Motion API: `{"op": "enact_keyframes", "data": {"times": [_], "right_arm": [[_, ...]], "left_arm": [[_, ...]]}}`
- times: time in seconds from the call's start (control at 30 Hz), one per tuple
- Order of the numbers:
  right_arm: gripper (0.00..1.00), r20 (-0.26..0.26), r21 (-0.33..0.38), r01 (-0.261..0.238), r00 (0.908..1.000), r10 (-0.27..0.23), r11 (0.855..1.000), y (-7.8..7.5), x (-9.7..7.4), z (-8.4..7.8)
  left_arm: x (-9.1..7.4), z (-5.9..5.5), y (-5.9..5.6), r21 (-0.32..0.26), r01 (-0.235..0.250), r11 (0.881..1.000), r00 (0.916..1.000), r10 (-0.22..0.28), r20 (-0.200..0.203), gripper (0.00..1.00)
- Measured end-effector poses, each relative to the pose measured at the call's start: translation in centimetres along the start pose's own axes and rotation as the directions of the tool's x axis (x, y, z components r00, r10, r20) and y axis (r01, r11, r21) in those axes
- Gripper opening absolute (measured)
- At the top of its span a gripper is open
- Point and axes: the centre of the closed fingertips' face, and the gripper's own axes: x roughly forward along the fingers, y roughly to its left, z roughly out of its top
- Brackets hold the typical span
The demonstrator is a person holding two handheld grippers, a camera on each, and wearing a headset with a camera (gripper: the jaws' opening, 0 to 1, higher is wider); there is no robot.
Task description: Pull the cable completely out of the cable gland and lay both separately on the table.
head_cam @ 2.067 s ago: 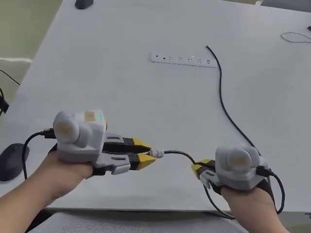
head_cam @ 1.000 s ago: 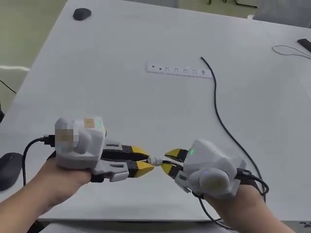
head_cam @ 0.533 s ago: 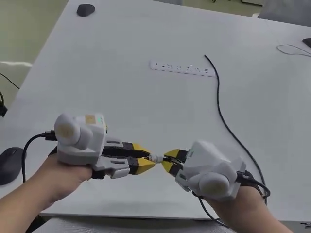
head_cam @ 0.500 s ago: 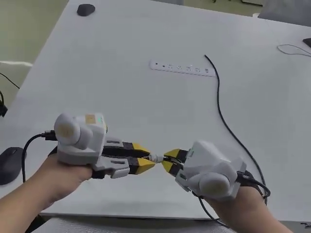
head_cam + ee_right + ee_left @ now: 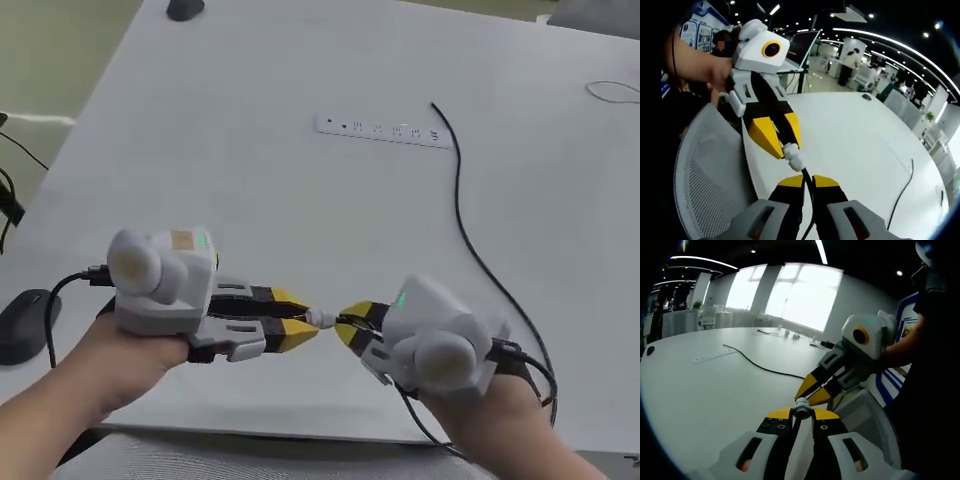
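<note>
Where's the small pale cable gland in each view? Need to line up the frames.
Head view: small pale cable gland low centre, between the left gripper and right gripper tips.
Left gripper view: gland bottom centre, clamped in its own jaws.
Right gripper view: gland lower centre, just above its own jaws, which pinch the black cable.
Shared landmark: long black cord across the white table.
</note>
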Motion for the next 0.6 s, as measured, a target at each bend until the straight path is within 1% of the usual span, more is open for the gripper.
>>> {"op": "enact_keyframes", "data": {"times": [0.03,0.07,0.17,0.27,0.33,0.4,0.43,0.5,0.6], "right_arm": [[0.0,-0.002,-0.001,0.01,1.0,-0.01,1.0,-0.1,-0.1,0.0],[0.0,-0.003,0.002,0.013,0.9999,-0.013,1.0,-0.1,-0.1,0.0],[0.0,0.0,0.039,0.021,0.9998,-0.021,0.999,-0.4,-0.2,-0.1],[0.0,0.002,0.052,0.025,0.9997,-0.025,0.998,-0.5,-0.2,-0.2],[0.0,-0.007,0.061,0.035,0.9994,-0.034,0.998,-0.8,-0.2,-0.5],[0.0,-0.031,0.067,0.04,0.9988,-0.038,0.997,-1.1,-0.2,-1.1],[0.0,-0.032,0.065,0.043,0.9987,-0.041,0.997,-1.2,-0.2,-1.3],[0.0,-0.035,0.092,0.043,0.9986,-0.04,0.995,-1.4,-0.3,-1.8],[0.0,-0.042,0.155,0.056,0.9979,-0.05,0.986,-1.8,-0.4,-2.6]], "left_arm": [[-0.1,0.2,0.0,0.016,-0.003,1.0,1.0,0.003,0.006,0.15],[-0.1,0.3,0.0,0.015,-0.003,1.0,1.0,0.003,0.005,0.15],[0.0,0.4,0.0,0.015,-0.002,1.0,1.0,0.002,0.009,0.15],[0.2,0.4,0.0,0.02,-0.002,1.0,0.9999,0.002,0.011,0.15],[0.2,0.5,0.1,0.02,-0.005,1.0,0.9999,0.005,0.011,0.15],[0.2,0.5,0.1,0.019,-0.01,1.0,0.9999,0.01,0.009,0.15],[0.2,0.5,0.1,0.02,-0.011,1.0,0.9999,0.011,0.01,0.15],[0.1,0.4,0.2,0.018,-0.011,1.0,0.9999,0.011,0.008,0.15],[0.0,0.4,0.2,0.02,-0.011,1.0,0.9999,0.011,0.004,0.15]]}}
